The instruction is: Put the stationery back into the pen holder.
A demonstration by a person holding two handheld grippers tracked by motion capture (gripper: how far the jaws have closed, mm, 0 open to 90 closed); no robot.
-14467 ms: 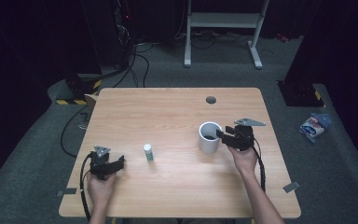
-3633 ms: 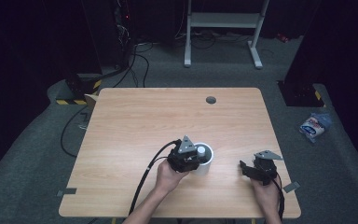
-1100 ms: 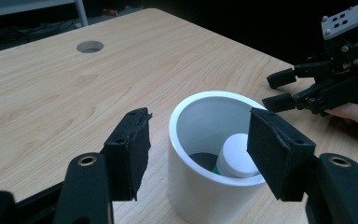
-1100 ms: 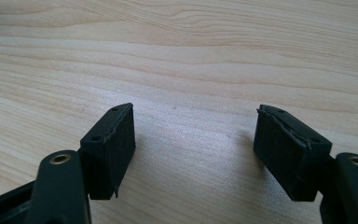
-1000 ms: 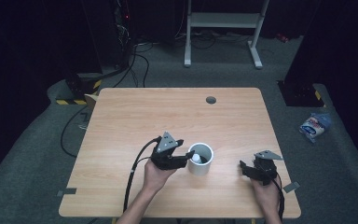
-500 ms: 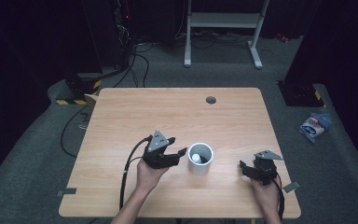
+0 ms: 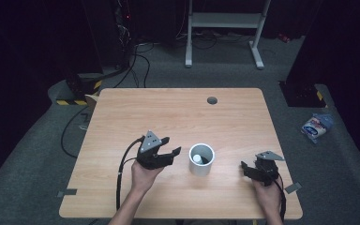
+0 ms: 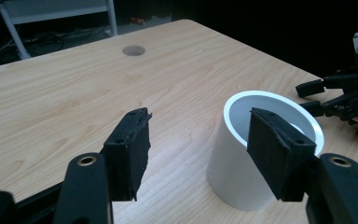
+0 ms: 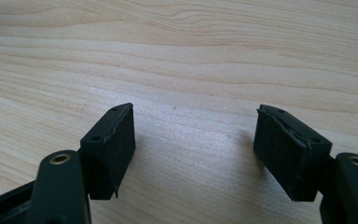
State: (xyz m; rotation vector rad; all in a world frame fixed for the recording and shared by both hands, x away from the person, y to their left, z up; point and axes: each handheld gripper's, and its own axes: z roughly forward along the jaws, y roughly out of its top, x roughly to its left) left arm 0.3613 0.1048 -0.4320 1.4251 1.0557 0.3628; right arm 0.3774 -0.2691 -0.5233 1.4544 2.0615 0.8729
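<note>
1. A white cup point(image 7: 201, 159) stands upright on the table point(image 7: 178, 117), near the front edge, with a small white bottle point(image 7: 196, 159) inside.
2. The left tongs point(image 7: 171, 152) hover just left of the cup, released, nothing between them.
3. The right tongs point(image 7: 244, 168) sit well right of the cup, released and empty.

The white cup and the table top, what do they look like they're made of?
White cup: probably plastic, maybe glazed ceramic; smooth, plain, thick-rimmed wall with a soft sheen. Table top: light wood or wood-look laminate; regular grain lines with a smooth, faintly glossy finish.
</note>
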